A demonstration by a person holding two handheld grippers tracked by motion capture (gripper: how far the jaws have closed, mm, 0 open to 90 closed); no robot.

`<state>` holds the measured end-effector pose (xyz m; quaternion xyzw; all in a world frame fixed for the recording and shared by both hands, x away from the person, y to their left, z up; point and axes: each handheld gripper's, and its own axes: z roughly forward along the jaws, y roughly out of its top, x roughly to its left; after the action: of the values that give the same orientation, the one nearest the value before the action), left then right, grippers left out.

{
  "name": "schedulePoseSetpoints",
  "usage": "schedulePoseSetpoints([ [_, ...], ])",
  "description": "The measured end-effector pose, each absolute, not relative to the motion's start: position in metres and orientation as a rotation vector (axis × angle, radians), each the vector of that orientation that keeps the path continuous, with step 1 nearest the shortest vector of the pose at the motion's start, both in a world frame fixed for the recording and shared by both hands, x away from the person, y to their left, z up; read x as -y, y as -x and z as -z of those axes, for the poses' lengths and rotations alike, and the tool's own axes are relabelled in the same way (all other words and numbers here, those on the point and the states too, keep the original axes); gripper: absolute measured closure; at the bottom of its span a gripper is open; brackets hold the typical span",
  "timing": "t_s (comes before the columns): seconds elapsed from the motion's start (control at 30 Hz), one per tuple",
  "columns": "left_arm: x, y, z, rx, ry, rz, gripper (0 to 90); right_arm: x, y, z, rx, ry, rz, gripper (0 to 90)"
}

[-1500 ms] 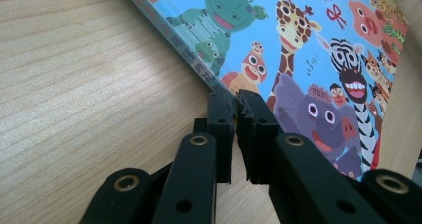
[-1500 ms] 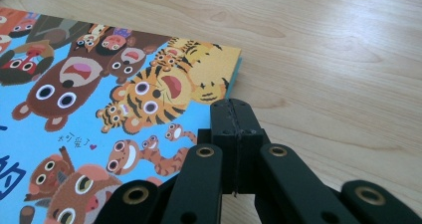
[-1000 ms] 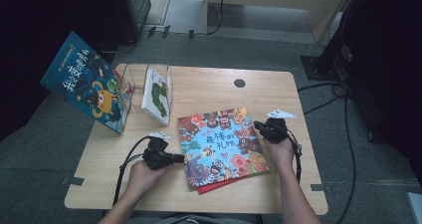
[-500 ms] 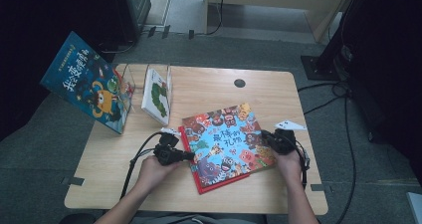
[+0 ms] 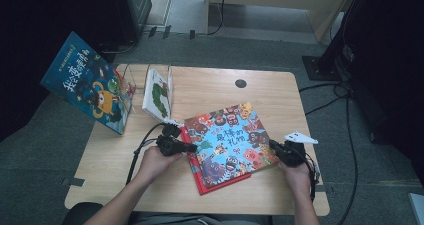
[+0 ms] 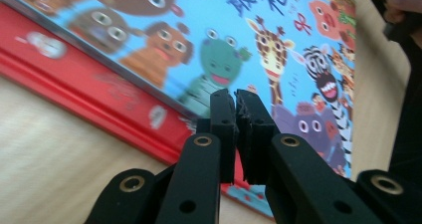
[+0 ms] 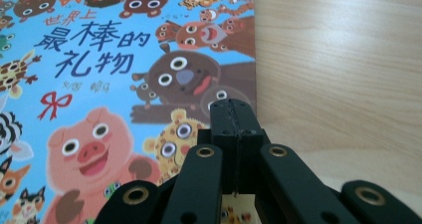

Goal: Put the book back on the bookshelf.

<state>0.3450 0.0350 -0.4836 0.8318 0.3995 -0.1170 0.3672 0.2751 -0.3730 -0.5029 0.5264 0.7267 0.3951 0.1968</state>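
1. Grey carpet lies all around a light wooden counter (image 5: 280, 105) with round corners.
2. Nearest to the person, two forearms come in from the bottom of the high view, and each hand holds black tongs.
3. Left tongs (image 5: 194, 147) touch the left edge of the animal picture book (image 5: 230, 142). In the left gripper view (image 6: 235, 104) the two jaws stand almost together with just a thin gap, nothing is between them, and they have just been opening a tiny bit.
4. Right tongs (image 5: 272, 146) are at the right edge of the same book. In the right gripper view (image 7: 232, 115) the jaws are pressed tight together and hold nothing, with their tips over the cover.
5. That book lies flat in the middle of the counter, a little tilted, between the two tongs. It is blue with many funny animals on it.
6. Under it lies a red book (image 5: 200, 180), which peeks out at the left and the near side.
7. Farther back on the left, a white book with a green caterpillar (image 5: 157, 95) stands in a clear holder (image 5: 131, 77).
8. Next to it, a dark blue book (image 5: 87, 82) leans at the counter's left edge.
9. Farthest back, a small dark round hole (image 5: 241, 83) sits in the counter.
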Motion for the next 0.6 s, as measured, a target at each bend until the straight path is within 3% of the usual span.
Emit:
schedulePoseSetpoints([
  [0.6,-0.055,-0.378,0.467,-1.069,-2.099,0.220,83.5,0.391,-0.231,0.509,-1.996,-1.561,-1.083,90.0],
])
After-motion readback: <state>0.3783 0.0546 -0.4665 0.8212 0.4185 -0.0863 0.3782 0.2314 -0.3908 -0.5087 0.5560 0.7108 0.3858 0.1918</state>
